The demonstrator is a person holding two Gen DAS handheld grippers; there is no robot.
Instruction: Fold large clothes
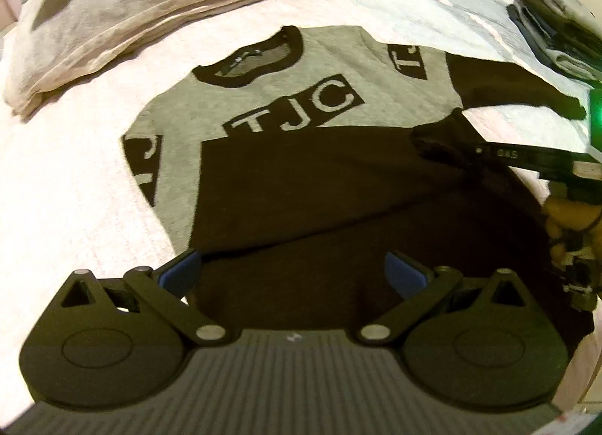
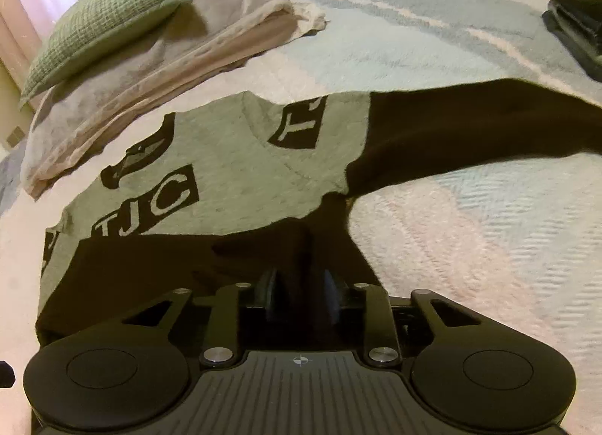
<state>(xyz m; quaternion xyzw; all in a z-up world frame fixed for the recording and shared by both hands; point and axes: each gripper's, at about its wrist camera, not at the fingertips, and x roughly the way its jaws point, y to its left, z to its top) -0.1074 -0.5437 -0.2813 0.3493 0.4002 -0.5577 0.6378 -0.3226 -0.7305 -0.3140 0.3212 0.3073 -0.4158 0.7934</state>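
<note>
Your right gripper [image 2: 299,295] is clamped on the black fabric of the sweater [image 1: 301,115]; your left gripper [image 1: 293,273] is spread wide above its hem. The sweater lies flat on the bed [image 1: 75,171].

Both wrist views look forward along their claws, low and close over the sweatshirt [image 1: 286,104] on the bed [image 2: 470,216] (shared ground); the left view also catches the right gripper [image 1: 432,141] ahead-right.

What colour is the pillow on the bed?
Green, with a checked weave; the pillow shows best in the right wrist view.
</note>
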